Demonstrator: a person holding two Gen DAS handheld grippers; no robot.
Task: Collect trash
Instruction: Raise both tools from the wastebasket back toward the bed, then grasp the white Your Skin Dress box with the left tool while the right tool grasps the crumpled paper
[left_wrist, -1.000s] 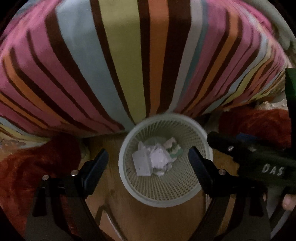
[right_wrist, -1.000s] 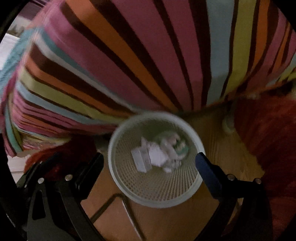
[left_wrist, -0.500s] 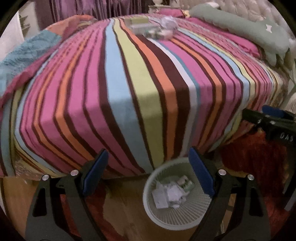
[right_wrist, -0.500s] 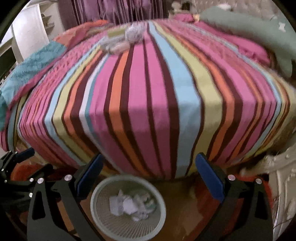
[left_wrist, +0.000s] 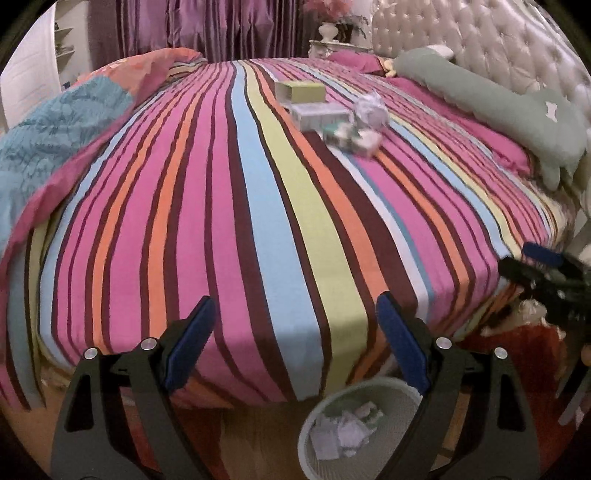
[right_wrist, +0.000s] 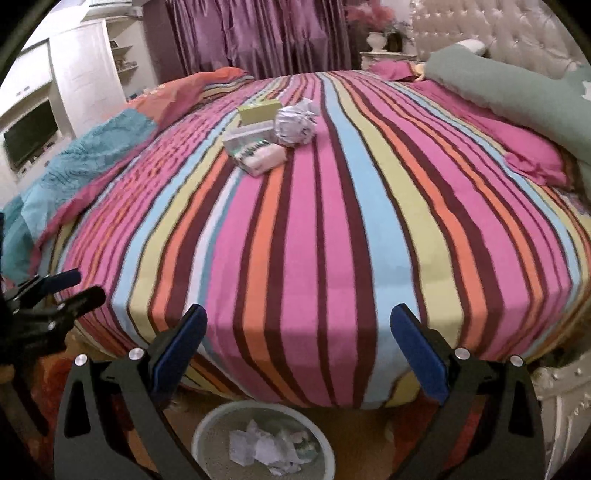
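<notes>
Both the left hand-held gripper (left_wrist: 293, 334) and the right hand-held gripper (right_wrist: 298, 345) are spread wide and hold nothing, poised at the bed's (right_wrist: 332, 229) near edge with the bin (right_wrist: 207, 428) just below them, probably ready to reach again. The remaining trash, boxes (right_wrist: 255, 149) and a paper ball (right_wrist: 295, 123), lies clustered far ahead. Bare striped cover between leaves an open approach.

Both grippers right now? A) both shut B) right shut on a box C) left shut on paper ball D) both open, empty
D: the left gripper and right gripper both have jaws spread wide with nothing between them; the crumpled paper ball and boxes lie on the striped bed.
</notes>
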